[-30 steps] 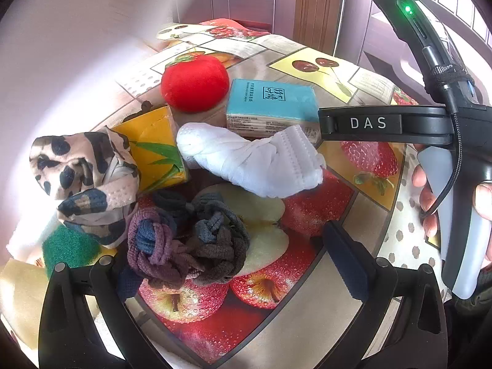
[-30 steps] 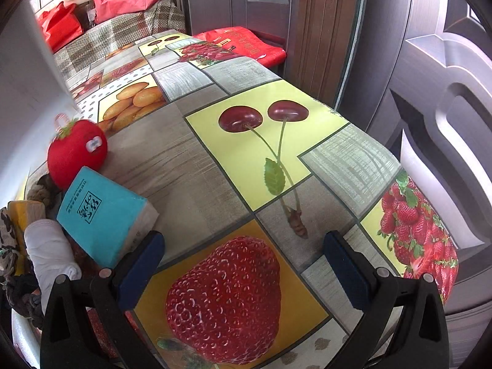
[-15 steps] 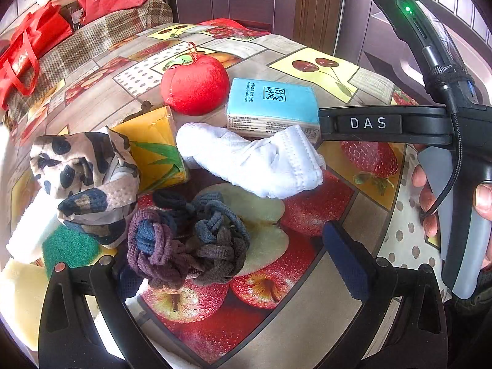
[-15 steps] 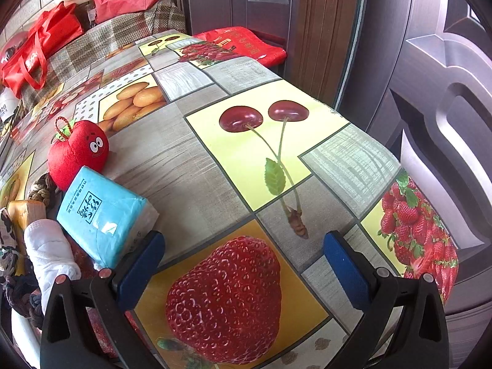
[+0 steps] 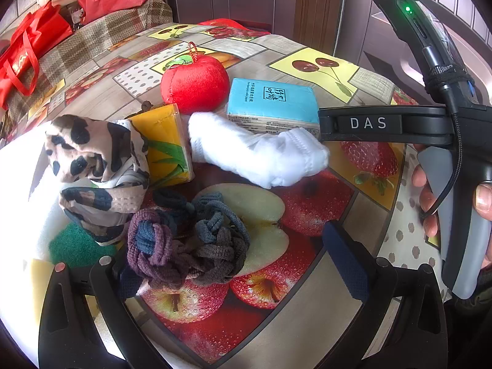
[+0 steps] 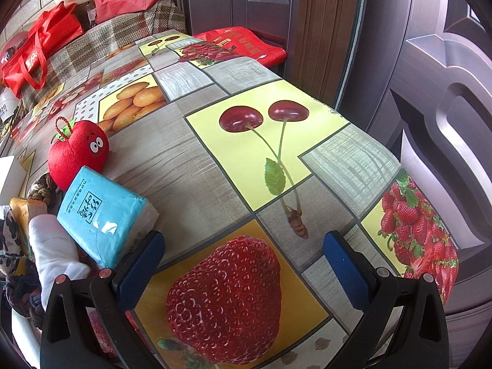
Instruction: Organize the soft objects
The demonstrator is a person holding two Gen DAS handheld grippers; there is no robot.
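A heap of soft things lies on the fruit-print table. In the left wrist view I see a knot of dark hair ties (image 5: 187,243), a leopard-print cloth (image 5: 95,169), a white rolled cloth (image 5: 258,153), a yellow tissue pack (image 5: 166,144), a blue tissue pack (image 5: 273,104) and a red plush apple (image 5: 195,83). My left gripper (image 5: 236,264) is open, low over the table, with the hair ties by its left finger. My right gripper (image 6: 243,270) is open and empty over a printed strawberry; the blue pack (image 6: 101,212) lies beside its left finger.
A green sponge (image 5: 73,246) and a white slab (image 5: 18,178) lie at the left. The table edge (image 6: 430,215) falls off to the right beside a door. Red bags (image 6: 33,52) sit on a checked surface at the back left.
A white surface that covered the left of both views has moved away, uncovering the back of the table and the red bags. Both grippers and the soft things have stayed in place.
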